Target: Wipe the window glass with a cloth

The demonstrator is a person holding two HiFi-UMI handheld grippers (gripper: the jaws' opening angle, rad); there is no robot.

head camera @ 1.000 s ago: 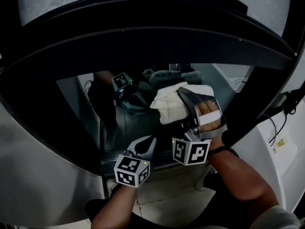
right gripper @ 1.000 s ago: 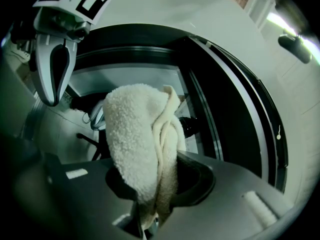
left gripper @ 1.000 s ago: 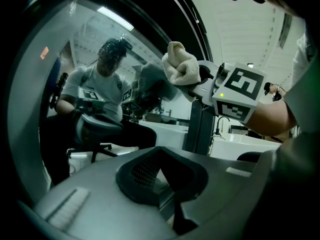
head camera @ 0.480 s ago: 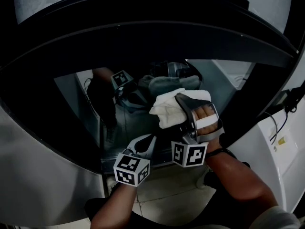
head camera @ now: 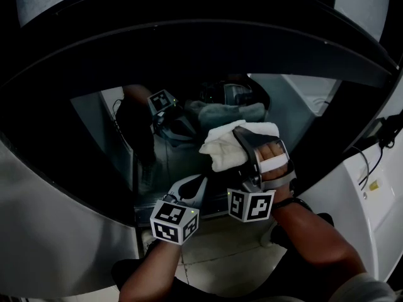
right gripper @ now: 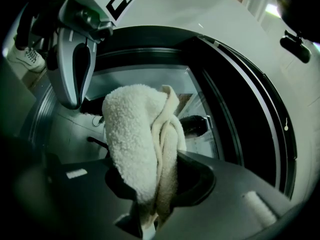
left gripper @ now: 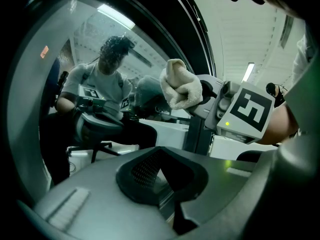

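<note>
While the person's two forearms reach up from the bottom of the head view, the left gripper (head camera: 191, 192) sits lowest and nearest, by the lower edge of the window glass (head camera: 113, 145). Its own view shows its jaws drawn together with nothing between them. Just to its right and a little higher, the right gripper (head camera: 252, 143) is clamped on the cloth (head camera: 221, 148). In the right gripper view the pale, fuzzy bundle stands up out of the jaws, folded on itself, with its long axis running along the jaws toward the pane.

Beyond the jaws the bunched end of the cloth meets the glass in its lower right part. Its grey reflection lies right above it, so it looks to be touching, though contact cannot be fully confirmed. Most of the pane spreads away to the left and upward from the cloth, so the next stroke probably goes that way. The right hand alone is placed to make it, while the left gripper is only close by. Farther out, the dark window frame (head camera: 189, 49) curves around the glass.
</note>
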